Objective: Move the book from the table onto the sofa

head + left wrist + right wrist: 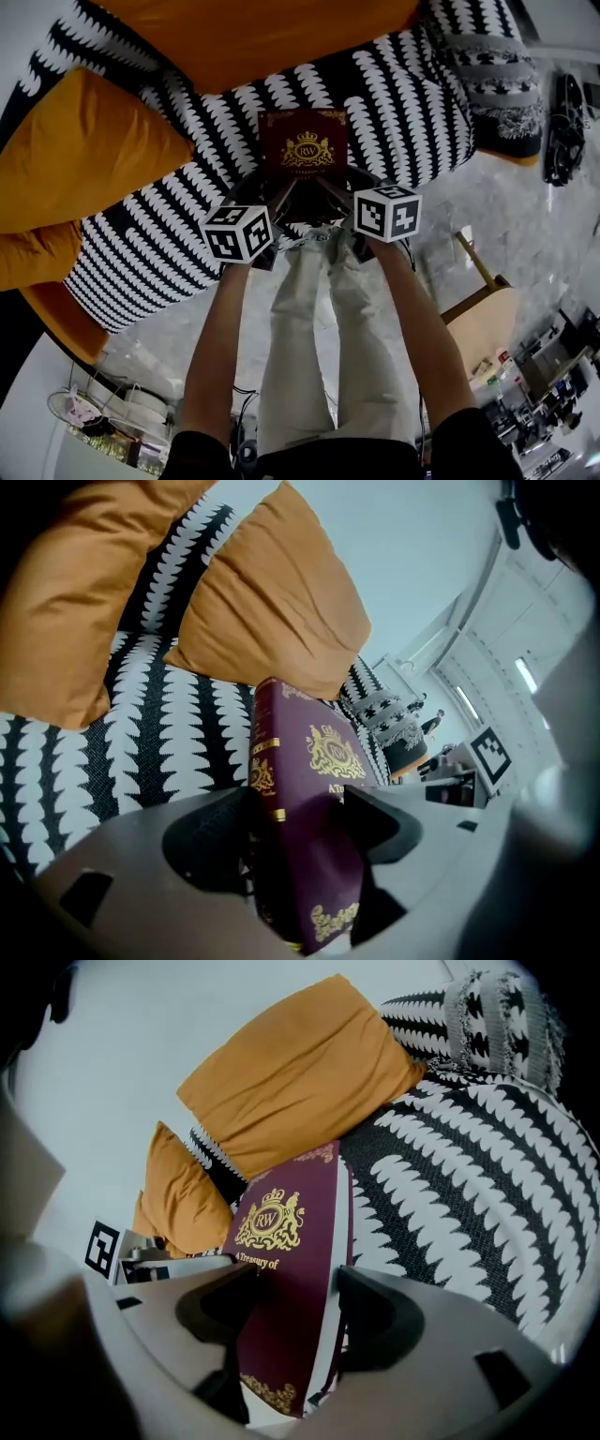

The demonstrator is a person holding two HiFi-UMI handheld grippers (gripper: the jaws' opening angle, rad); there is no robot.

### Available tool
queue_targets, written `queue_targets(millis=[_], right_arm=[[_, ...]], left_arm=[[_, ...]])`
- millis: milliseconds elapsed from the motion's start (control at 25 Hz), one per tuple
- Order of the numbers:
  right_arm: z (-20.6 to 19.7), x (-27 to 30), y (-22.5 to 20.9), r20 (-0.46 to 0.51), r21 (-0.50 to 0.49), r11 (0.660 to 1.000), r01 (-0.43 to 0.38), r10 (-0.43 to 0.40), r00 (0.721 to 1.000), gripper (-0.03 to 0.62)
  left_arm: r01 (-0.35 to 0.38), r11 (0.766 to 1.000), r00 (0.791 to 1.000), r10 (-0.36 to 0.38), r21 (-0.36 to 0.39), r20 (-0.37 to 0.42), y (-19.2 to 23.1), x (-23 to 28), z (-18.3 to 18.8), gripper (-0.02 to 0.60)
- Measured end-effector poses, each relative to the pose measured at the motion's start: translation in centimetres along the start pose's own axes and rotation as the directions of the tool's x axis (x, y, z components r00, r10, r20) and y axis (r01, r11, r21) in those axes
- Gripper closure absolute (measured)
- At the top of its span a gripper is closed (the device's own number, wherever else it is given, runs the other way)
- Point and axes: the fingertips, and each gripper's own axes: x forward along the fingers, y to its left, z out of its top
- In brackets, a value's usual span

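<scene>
A maroon book [303, 150] with a gold crest is held over the front of the black-and-white patterned sofa seat [403, 103]. My left gripper [278, 195] grips its near left corner and my right gripper [330, 190] its near right corner. In the left gripper view the book [314, 761] stands spine-up between the jaws of the left gripper [300, 832], with both pads against it. The right gripper view shows the cover [281, 1232] clamped in the right gripper [289, 1309] the same way. Whether the book's far edge touches the seat I cannot tell.
Orange cushions [80, 155] [253, 33] lie on the sofa at left and at the back. A patterned bolster [497, 80] sits at the sofa's right end. A low wooden table [483, 314] stands on the marble floor at right, cables [567, 122] beyond it.
</scene>
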Motion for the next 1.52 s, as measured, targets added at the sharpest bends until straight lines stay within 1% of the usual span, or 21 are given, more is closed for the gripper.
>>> queue_targets(millis=[80,120,200,240,320,480,600,720,760,840,960,1000,1080,1160,1240,1280,1360,1400,1440,1480,1520], right_arm=[[-0.2,0.2,0.1,-0.004,-0.001,1.0,0.007,-0.007,1.0,0.312],[-0.3,0.2,0.0,0.0,0.004,1.0,0.009,-0.009,1.0,0.308],[-0.2,0.4,-0.1,0.011,0.015,1.0,0.019,-0.019,1.0,0.263],[-0.2,0.4,-0.3,0.015,0.017,0.999,0.027,-0.027,1.0,0.263],[0.0,0.1,-0.6,0.026,0.018,0.999,0.045,-0.045,0.999,0.252],[0.3,-0.6,-1.4,0.037,0.015,0.998,0.067,-0.068,0.997,0.25],[0.1,-0.9,-2.3,0.037,-0.006,0.996,0.093,-0.092,0.995,0.25],[0.8,-2.2,-1.9,0.044,-0.026,0.995,0.099,-0.098,0.994,0.253],[1.0,-2.7,-1.6,0.045,-0.039,0.994,0.104,-0.102,0.994,0.268],[1.5,-3.7,-1.0,0.046,-0.063,0.992,0.113,-0.11,0.993,0.323],[2.2,-5.3,0.4,0.043,-0.091,0.99,0.104,-0.1,0.994,0.342],[2.4,-5.8,0.9,0.04,-0.101,0.99,0.097,-0.093,0.995,0.352],[2.7,-6.5,1.9,0.035,-0.105,0.991,0.078,-0.075,0.997,0.398],[3.1,-7.2,3.2,0.037,-0.103,0.993,0.059,-0.055,0.998,0.43],[4.1,-8.2,4.2,0.046,-0.137,0.989,0.061,-0.055,0.997,0.503],[4.7,-8.8,4.7,0.051,-0.157,0.986,0.063,-0.056,0.997,0.524],[5.9,-10.1,5.7,0.061,-0.18,0.982,0.058,-0.047,0.997,0.546],[6.2,-10.8,6.3,0.065,-0.185,0.981,0.053,-0.042,0.997,0.553],[6.4,-11.5,6.8,0.068,-0.189,0.981,0.048,-0.036,0.997,0.558],[6.5,-12.3,7.5,0.071,-0.193,0.98,0.044,-0.031,0.997,0.563],[6.6,-13.1,8.2,0.074,-0.197,0.98,0.04,-0.026,0.997,0.568]], left_arm=[[-0.004,1.0,1.0,0.004,-0.004,-0.003,0.0,0.3,-0.3,0.246],[0.004,1.0,1.0,-0.004,-0.018,0.0,0.0,0.3,-0.3,0.238],[0.014,0.999,1.0,-0.013,-0.05,0.02,0.2,0.2,0.0,0.227],[0.009,0.998,1.0,-0.007,-0.056,0.029,0.4,0.1,0.2,0.221],[-0.007,0.999,0.999,0.008,-0.043,0.034,0.7,-0.2,0.5,0.218],[-0.023,1.0,1.0,0.023,-0.01,0.014,0.8,-0.2,-0.1,0.218],[-0.04,0.999,0.999,0.04,0.003,0.005,1.2,-0.2,-0.9,0.218],[-0.05,0.998,0.999,0.05,0.025,-0.011,0.6,-0.7,-0.7,0.219],[-0.061,0.998,0.998,0.062,0.031,-0.016,0.4,-1.0,-0.6,0.219],[-0.078,0.996,0.996,0.079,0.037,-0.032,0.0,-1.7,-0.4,0.219],[-0.062,0.997,0.996,0.065,0.046,-0.058,-1.5,-2.8,-0.2,0.223],[-0.057,0.997,0.997,0.06,0.053,-0.058,-2.1,-3.2,-0.1,0.232],[-0.054,0.996,0.997,0.057,0.066,-0.046,-3.0,-3.9,0.4,0.277],[-0.056,0.995,0.998,0.058,0.08,-0.028,-3.9,-4.8,1.2,0.3],[-0.054,0.994,0.998,0.055,0.092,-0.009,-5.1,-5.6,2.5,0.324],[-0.052,0.994,0.999,0.052,0.098,0.001,-5.7,-6.1,3.4,0.335],[-0.049,0.992,0.999,0.047,0.118,0.02,-7.2,-7.0,4.9,0.363],[-0.052,0.99,0.998,0.048,0.132,0.028,-7.8,-7.6,5.4,0.385],[-0.057,0.987,0.998,0.052,0.147,0.038,-8.5,-8.3,5.9,0.428],[-0.063,0.985,0.997,0.056,0.158,0.047,-9.2,-9.0,6.2,0.453],[-0.066,0.984,0.997,0.057,0.164,0.055,-9.9,-9.7,6.6,0.465]])
